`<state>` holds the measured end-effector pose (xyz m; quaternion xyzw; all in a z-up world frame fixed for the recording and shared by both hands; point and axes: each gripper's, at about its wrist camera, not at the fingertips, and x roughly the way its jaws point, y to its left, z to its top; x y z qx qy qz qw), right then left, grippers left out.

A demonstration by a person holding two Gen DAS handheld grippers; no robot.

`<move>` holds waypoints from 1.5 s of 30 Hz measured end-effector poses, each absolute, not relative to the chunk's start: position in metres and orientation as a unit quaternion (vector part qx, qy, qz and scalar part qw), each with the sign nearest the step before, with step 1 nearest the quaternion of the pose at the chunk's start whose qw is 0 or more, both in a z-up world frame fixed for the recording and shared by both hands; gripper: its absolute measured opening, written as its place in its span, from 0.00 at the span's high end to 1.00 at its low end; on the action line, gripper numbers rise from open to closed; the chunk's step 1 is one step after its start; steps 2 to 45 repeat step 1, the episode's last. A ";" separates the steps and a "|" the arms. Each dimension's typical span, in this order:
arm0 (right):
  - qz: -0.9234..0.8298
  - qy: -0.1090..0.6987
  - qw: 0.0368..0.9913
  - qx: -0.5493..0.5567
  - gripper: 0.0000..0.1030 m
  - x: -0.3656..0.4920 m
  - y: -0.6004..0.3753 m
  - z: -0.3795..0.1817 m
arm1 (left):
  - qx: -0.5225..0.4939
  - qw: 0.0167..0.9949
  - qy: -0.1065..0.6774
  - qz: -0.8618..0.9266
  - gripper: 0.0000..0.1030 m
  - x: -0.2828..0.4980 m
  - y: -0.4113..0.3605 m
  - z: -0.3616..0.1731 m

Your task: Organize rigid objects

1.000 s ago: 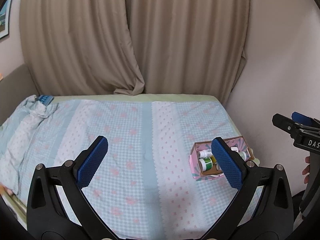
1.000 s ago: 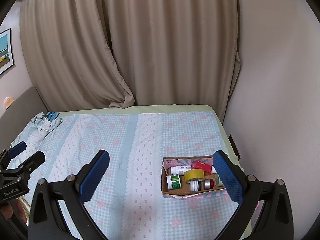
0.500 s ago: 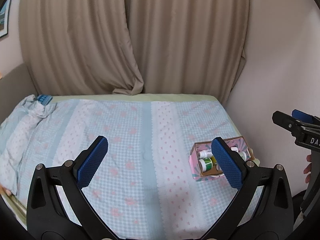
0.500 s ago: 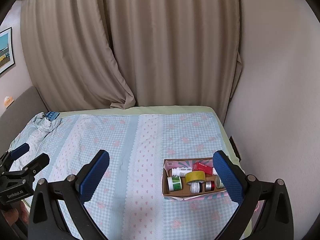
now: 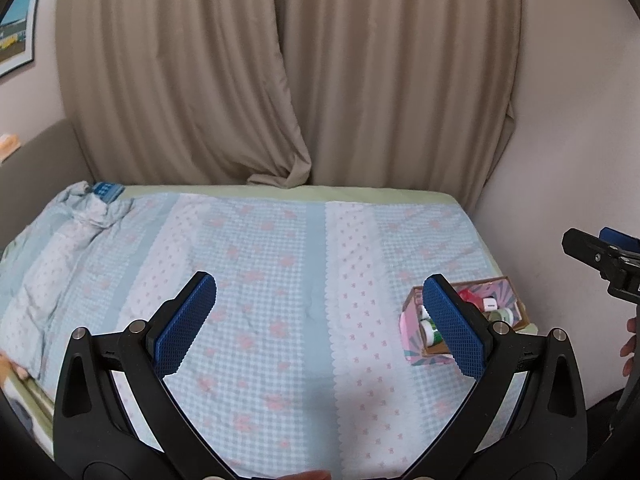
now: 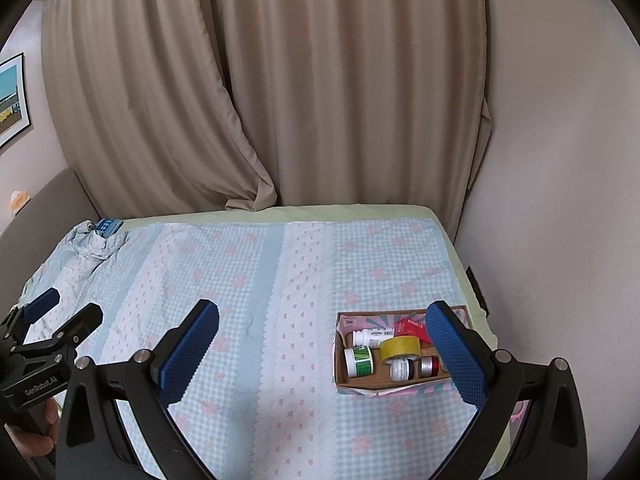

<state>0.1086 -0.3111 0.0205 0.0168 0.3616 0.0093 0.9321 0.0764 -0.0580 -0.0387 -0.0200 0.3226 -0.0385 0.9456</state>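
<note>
Since a second ago, the left gripper (image 5: pixel 320 316) has turned a little to the left, so the box (image 5: pixel 412 330) is now sitting lower and nearer the right side of its view, and more of the picture on the wall (image 5: pixel 18 28) is showing. The right gripper (image 6: pixel 322 344) has hardly moved.

Both grippers are hanging above the bed (image 6: pixel 256 280), pointing forward and a bit down at the blue and pink checked blanket (image 5: pixel 260 264). The left gripper's two blue fingers (image 5: pixel 186 332) are spread wide apart and are gripping nothing. The right gripper's blue fingers (image 6: pixel 192 350) are spread wide apart too, with nothing between them. In the right wrist view, the left gripper is showing at the far left, with a bit of the person's hand (image 6: pixel 28 444) wrapping around its handle. In the left wrist view, the right gripper (image 5: pixel 600 252) is peeking in at the far right edge, with fingertips of the other hand (image 5: pixel 630 344) beside it.

The box is sitting on the blanket near the right edge of the bed, close to the wall. It is lying just in front of the right gripper's right finger. Inside it, a white bottle (image 6: pixel 370 336) is lying on its side, a green and white jar (image 6: pixel 359 361) is sitting near the left wall, a yellow tape roll (image 6: pixel 400 350) is resting in the middle, a red packet (image 6: pixel 412 328) is at the back, and a small white jar (image 6: pixel 402 369) and a small red tin (image 6: pixel 429 366) are sitting at the front.
</note>
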 end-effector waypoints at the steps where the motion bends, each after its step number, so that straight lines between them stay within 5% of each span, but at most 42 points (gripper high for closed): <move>1: 0.009 0.364 0.931 0.017 0.00 0.109 -0.310 0.019 | -0.019 0.943 0.329 -0.040 0.00 0.079 -0.056 -0.042; 45: 0.009 0.364 0.931 0.017 0.00 0.109 -0.310 0.019 | -0.019 0.943 0.329 -0.040 0.00 0.079 -0.056 -0.042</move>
